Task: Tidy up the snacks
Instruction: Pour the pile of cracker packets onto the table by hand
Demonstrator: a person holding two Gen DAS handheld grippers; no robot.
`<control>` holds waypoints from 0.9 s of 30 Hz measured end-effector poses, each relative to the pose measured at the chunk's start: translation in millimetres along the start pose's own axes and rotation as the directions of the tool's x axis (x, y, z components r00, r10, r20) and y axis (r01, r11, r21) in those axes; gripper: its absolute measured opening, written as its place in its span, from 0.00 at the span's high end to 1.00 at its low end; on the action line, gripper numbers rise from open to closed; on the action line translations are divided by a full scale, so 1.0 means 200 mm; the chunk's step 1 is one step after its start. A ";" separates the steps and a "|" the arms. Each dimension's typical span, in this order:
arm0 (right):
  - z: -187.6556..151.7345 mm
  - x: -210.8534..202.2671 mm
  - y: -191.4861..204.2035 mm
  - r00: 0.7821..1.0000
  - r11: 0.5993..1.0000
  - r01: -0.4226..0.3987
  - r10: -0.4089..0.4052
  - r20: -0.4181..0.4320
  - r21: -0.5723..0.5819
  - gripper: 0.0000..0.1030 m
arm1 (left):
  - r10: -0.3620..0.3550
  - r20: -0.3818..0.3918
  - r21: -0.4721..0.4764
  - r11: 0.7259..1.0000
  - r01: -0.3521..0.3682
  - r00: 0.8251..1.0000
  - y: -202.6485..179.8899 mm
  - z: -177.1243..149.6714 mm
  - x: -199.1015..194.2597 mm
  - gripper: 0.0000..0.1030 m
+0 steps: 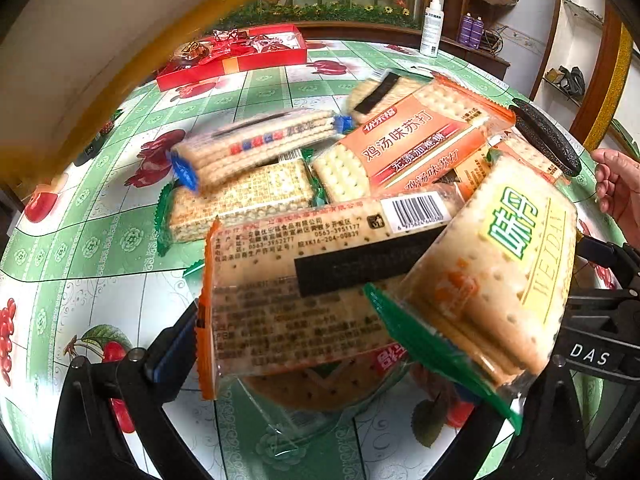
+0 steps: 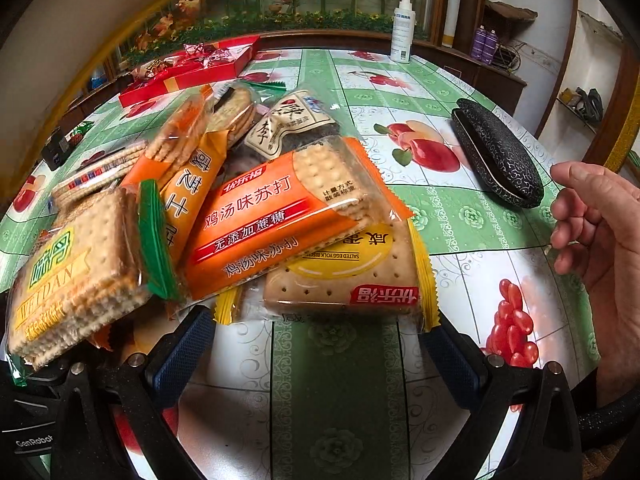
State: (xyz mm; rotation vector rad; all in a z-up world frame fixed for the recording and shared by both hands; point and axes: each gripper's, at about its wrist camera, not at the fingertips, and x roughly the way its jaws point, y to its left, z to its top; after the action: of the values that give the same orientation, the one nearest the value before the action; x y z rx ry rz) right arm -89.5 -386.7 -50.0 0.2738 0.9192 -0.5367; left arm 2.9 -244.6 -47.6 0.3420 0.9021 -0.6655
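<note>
A pile of cracker packets lies on the fruit-print tablecloth [image 2: 336, 380]. My left gripper [image 1: 340, 364] is open. An orange-edged packet with a barcode [image 1: 304, 280] lies between its fingers, touching the left blue pad [image 1: 172, 356]. A green Weidan packet [image 1: 496, 272] hides the right finger. My right gripper [image 2: 320, 344] is open and holds nothing. Just beyond its tips sits a yellow salted-egg packet [image 2: 344, 276], with an orange soda-cracker packet [image 2: 276, 216] on top. The Weidan packet [image 2: 76, 272] lies at the left. The right gripper's body [image 1: 592, 352] shows in the left wrist view.
A person's bare hand [image 2: 592, 232] hovers at the right, near a black glasses case [image 2: 496, 152]. A red box of wrapped sweets [image 2: 188, 72] stands at the far left. A white spray bottle [image 2: 402, 28] and purple bottles [image 2: 484, 44] stand at the back.
</note>
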 end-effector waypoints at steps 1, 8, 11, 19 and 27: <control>0.00 0.00 0.00 1.000 1.000 0.000 0.000 0.000 0.000 0.01 | 0.000 0.000 0.000 1.000 0.000 1.000 0.00 0.00 0.00 0.00; 0.00 0.00 0.00 1.000 1.000 0.002 -0.002 0.000 -0.001 0.01 | 0.000 0.000 0.000 1.000 0.000 1.000 -0.01 0.00 0.00 0.00; 0.00 0.00 0.00 1.000 1.000 0.000 0.000 0.001 0.000 0.01 | -0.001 -0.001 0.000 1.000 0.001 1.000 0.00 0.00 0.00 0.00; 0.00 0.00 0.00 1.000 1.000 0.000 0.000 -0.001 0.000 0.01 | -0.001 -0.001 -0.001 1.000 0.001 1.000 0.00 0.00 0.00 0.00; 0.00 0.00 0.00 1.000 1.000 -0.002 0.002 -0.001 0.001 0.01 | -0.001 -0.001 -0.001 1.000 0.001 1.000 0.00 0.00 0.01 0.00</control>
State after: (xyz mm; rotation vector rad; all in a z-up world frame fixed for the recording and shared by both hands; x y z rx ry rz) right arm -89.9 -386.2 -49.6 0.2756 0.9201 -0.5351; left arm 3.4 -246.3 -48.2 0.3408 0.9035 -0.6659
